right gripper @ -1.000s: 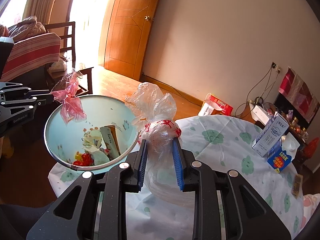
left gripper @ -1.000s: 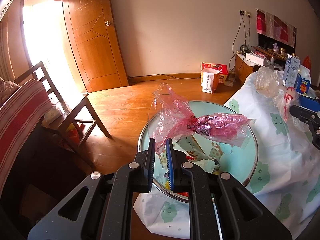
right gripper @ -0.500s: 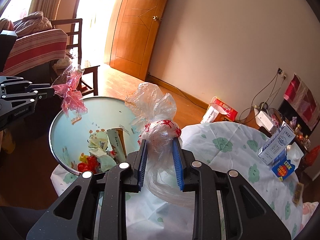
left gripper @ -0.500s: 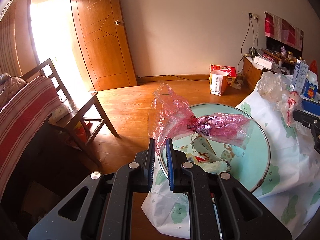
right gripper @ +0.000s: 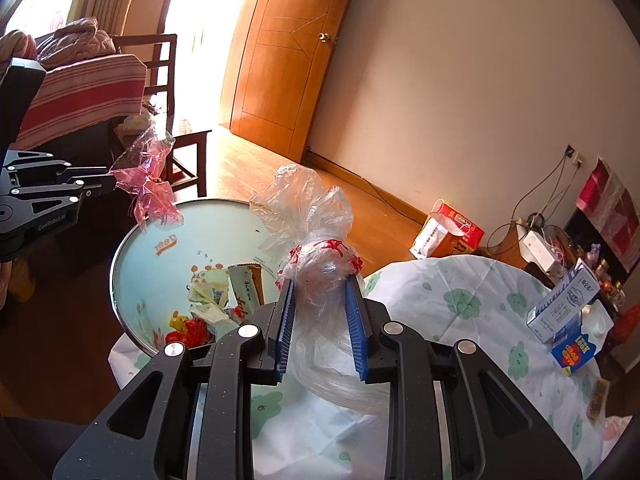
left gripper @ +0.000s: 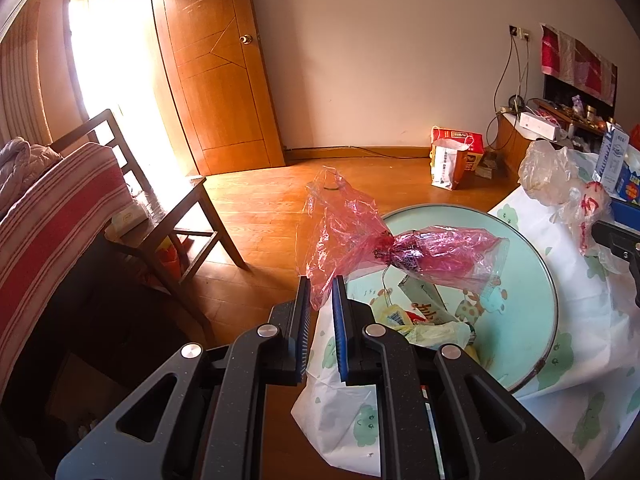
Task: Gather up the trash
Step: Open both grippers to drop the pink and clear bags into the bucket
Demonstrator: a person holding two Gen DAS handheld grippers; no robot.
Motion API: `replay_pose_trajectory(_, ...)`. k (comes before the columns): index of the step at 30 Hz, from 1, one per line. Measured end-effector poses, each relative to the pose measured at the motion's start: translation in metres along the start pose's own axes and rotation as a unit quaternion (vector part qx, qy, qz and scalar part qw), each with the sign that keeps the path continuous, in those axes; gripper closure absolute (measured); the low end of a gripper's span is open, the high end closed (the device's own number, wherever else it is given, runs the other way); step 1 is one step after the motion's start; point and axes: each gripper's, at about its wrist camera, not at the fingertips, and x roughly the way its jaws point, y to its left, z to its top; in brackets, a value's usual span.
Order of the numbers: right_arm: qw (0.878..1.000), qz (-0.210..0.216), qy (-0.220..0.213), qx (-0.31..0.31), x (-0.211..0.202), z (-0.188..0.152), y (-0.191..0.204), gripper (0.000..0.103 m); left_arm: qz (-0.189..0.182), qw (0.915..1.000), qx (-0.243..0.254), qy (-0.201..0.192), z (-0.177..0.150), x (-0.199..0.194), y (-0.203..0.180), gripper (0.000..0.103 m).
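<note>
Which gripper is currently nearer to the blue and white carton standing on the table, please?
Right. The right gripper, shut on the clear bag, is over the tablecloth toward the carton. The left gripper, holding the pink bag, is beyond the basin's far side.

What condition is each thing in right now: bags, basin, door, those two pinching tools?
Pink bag: knotted, pinched at one edge, hanging above the basin.
Clear bag: knotted, squeezed between blue fingers.
Basin: open, wrappers inside.
Door: swung open.
Left gripper: shut on pink bag.
Right gripper: shut on clear bag.
</note>
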Motion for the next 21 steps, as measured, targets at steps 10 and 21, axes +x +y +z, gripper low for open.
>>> replay_pose_trajectory(10,1.0,0.002,0.0,-0.006,0.002,0.004,0.001,0.077,-0.002,1.0,-0.002,-0.001,0.001,0.001,-0.001,0.092)
replay_pose_trajectory(21,1.0,0.007,-0.015,-0.003,0.008,0.015,0.002,0.077,-0.015,0.9998,-0.005,-0.012,0.003,-0.004,-0.001,0.088)
